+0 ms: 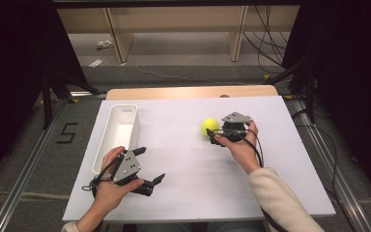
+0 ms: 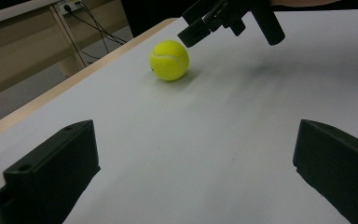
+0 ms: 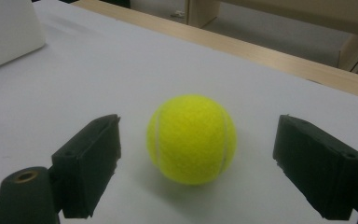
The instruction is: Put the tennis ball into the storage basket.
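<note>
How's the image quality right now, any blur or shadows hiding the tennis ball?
Right gripper view: tennis ball sharp, soft shadow beneath, the near jaws slightly soft. Left gripper view: ball smaller but clear, right gripper casting a faint shadow on the table. High view: evenly lit table, dark surroundings, no glare.

Ball (image 1: 209, 126) right of centre on table (image 1: 188, 183); bin (image 1: 117, 135) at left edge; right gripper (image 1: 218, 137) just beside ball, apparently not touching; left gripper (image 1: 149, 165) near-left.
</note>
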The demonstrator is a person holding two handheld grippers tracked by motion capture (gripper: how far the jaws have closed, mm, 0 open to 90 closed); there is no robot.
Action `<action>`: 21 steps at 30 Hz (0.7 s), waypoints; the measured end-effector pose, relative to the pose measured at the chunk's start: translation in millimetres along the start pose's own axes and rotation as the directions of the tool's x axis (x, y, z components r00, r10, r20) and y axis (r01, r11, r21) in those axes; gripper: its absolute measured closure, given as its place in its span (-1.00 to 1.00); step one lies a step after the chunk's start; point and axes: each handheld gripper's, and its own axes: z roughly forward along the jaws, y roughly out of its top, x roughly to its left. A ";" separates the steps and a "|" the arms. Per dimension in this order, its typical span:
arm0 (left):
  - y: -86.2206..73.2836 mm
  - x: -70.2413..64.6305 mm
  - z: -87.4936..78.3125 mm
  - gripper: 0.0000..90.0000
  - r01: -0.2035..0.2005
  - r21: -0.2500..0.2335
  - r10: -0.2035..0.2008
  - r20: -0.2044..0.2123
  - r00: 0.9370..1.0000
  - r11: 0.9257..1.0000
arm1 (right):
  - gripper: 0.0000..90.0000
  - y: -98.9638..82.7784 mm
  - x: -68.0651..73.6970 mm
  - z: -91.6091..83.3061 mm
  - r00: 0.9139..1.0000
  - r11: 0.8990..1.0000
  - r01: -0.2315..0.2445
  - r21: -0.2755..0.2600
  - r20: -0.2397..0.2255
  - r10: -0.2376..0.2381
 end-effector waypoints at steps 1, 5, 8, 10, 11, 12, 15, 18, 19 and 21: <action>0.0 -0.1 0.3 -1.00 -0.004 0.001 0.004 0.001 1.000 1.000 | -0.65 0.3 -0.3 1.0 1.000 1.000 -0.003 0.000 0.002 0.003; 0.3 -0.5 0.3 -1.00 -0.003 0.001 0.003 0.000 1.000 1.000 | -0.65 0.6 -1.4 6.0 1.000 1.000 -0.006 0.007 0.003 0.006; 0.1 -0.1 1.3 -1.00 -0.005 0.003 0.005 0.001 1.000 1.000 | -0.65 0.1 -1.1 10.5 1.000 1.000 -0.012 0.017 0.002 0.012; -0.2 -0.7 1.4 -1.00 -0.003 0.006 0.003 0.002 1.000 1.000 | -0.65 0.6 -0.3 13.8 1.000 1.000 -0.008 0.017 0.001 0.008; 0.2 -0.6 0.8 -1.00 -0.008 0.003 0.008 0.002 1.000 1.000 | -0.65 0.7 0.5 15.3 1.000 1.000 -0.007 0.020 -0.002 0.007; 0.5 -0.7 0.5 -1.00 -0.005 0.001 0.005 0.002 1.000 1.000 | -0.65 0.7 1.5 16.8 1.000 1.000 -0.006 0.024 -0.002 0.006; 0.3 -0.1 0.3 -1.00 0.000 0.000 0.000 0.001 1.000 1.000 | -0.65 1.2 2.2 21.5 1.000 1.000 -0.003 0.029 0.005 0.003; 0.4 -0.3 0.0 -1.00 -0.001 -0.002 0.001 0.001 1.000 1.000 | -0.65 1.9 2.4 25.2 1.000 0.999 -0.005 0.035 0.009 0.004; 0.7 -0.1 -0.1 -1.00 -0.005 -0.002 0.005 0.000 1.000 1.000 | -0.65 1.9 2.6 26.6 1.000 0.999 -0.002 0.038 0.010 0.002; 0.6 -0.3 0.2 -1.00 -0.002 -0.001 0.002 0.002 1.000 1.000 | -0.65 1.3 3.1 30.0 1.000 0.999 -0.002 0.042 0.011 0.002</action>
